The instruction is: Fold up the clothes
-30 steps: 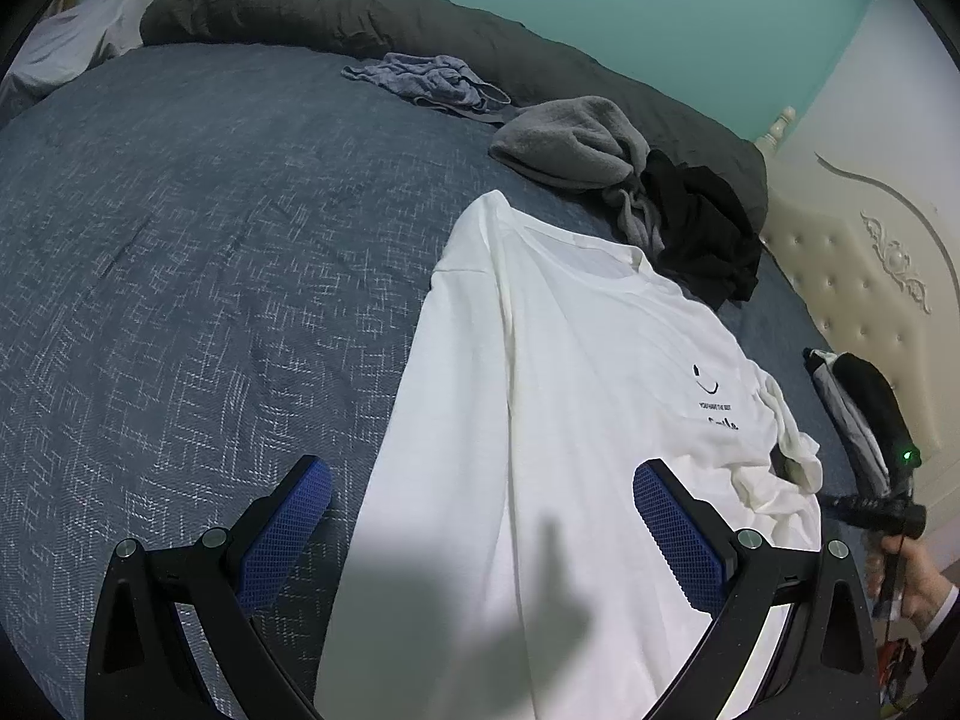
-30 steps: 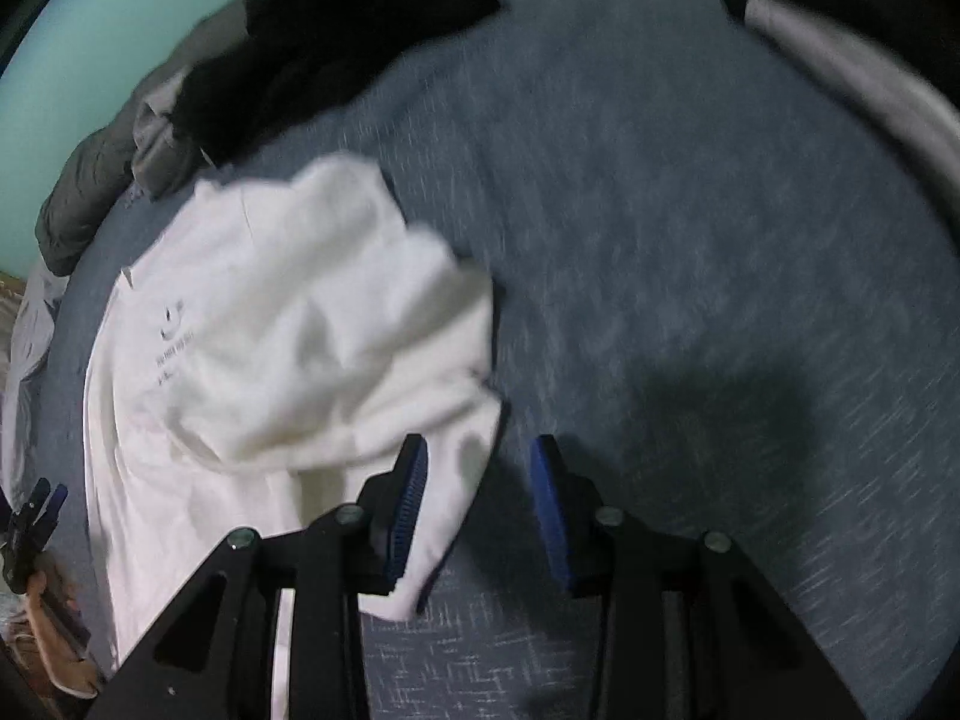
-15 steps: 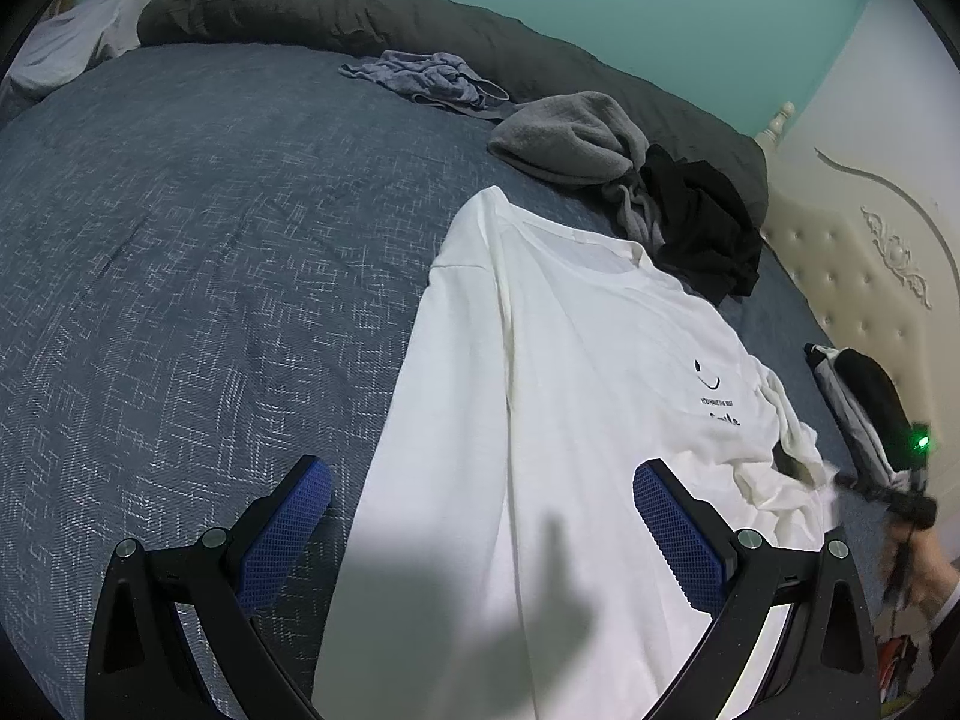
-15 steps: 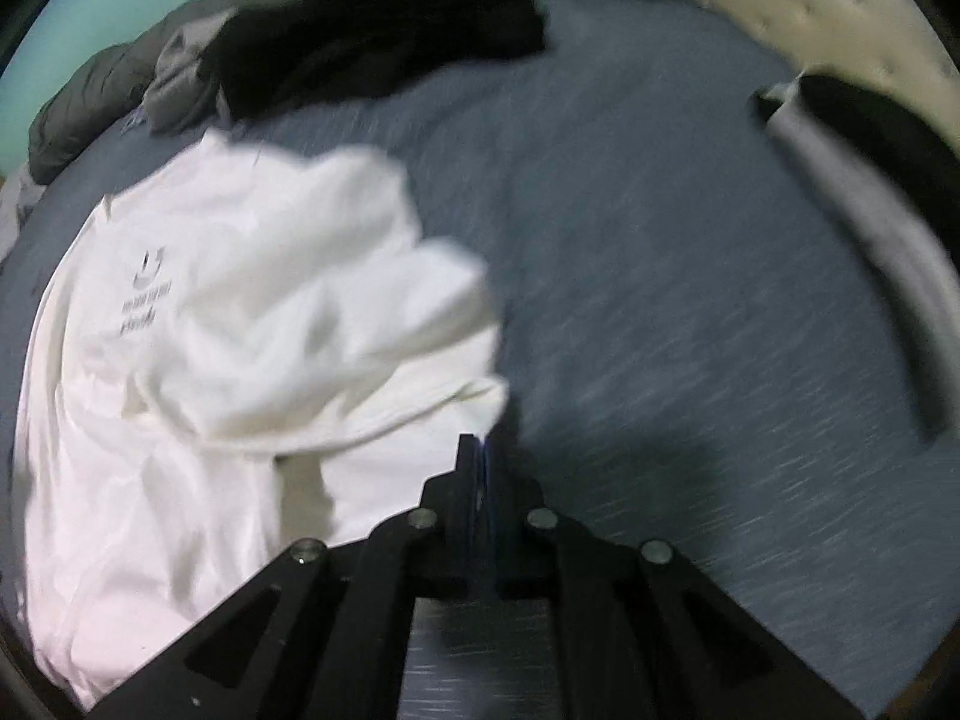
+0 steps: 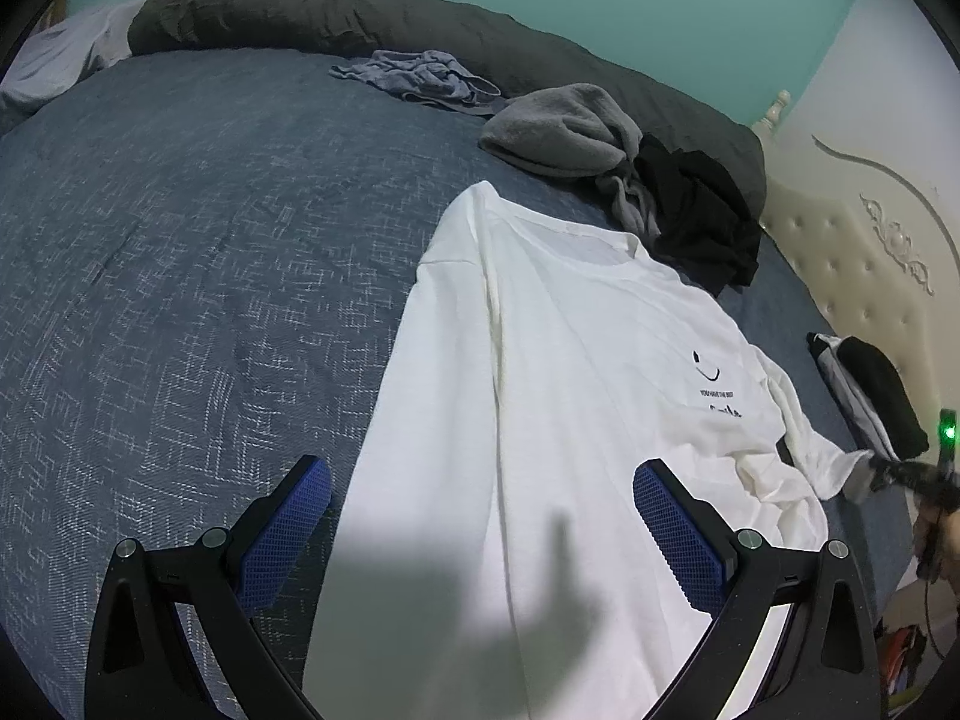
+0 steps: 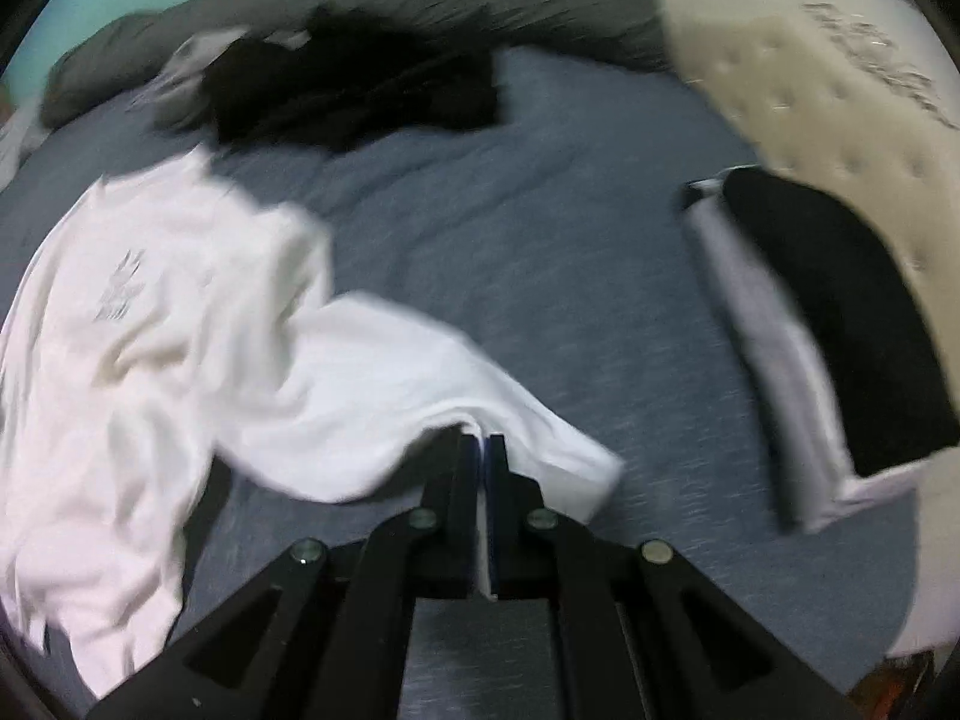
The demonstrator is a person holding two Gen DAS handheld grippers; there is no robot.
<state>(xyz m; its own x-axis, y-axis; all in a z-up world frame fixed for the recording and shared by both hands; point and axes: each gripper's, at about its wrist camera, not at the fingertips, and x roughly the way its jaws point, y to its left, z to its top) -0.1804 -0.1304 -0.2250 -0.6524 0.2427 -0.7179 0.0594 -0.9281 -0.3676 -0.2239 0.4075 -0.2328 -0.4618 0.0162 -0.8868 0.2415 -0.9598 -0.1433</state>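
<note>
Right gripper [image 6: 482, 450] pinches white shirt [image 6: 180, 330] sleeve — print blurred.

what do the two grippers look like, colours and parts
Both share one build: the left gripper has black angular arms with triangular cut-outs, silver round pivot screws, and fingers faced with blue textured pads. The right gripper has the same black arms and silver screws, with blue pad edges just visible. No cables or sleeves show on either.
</note>
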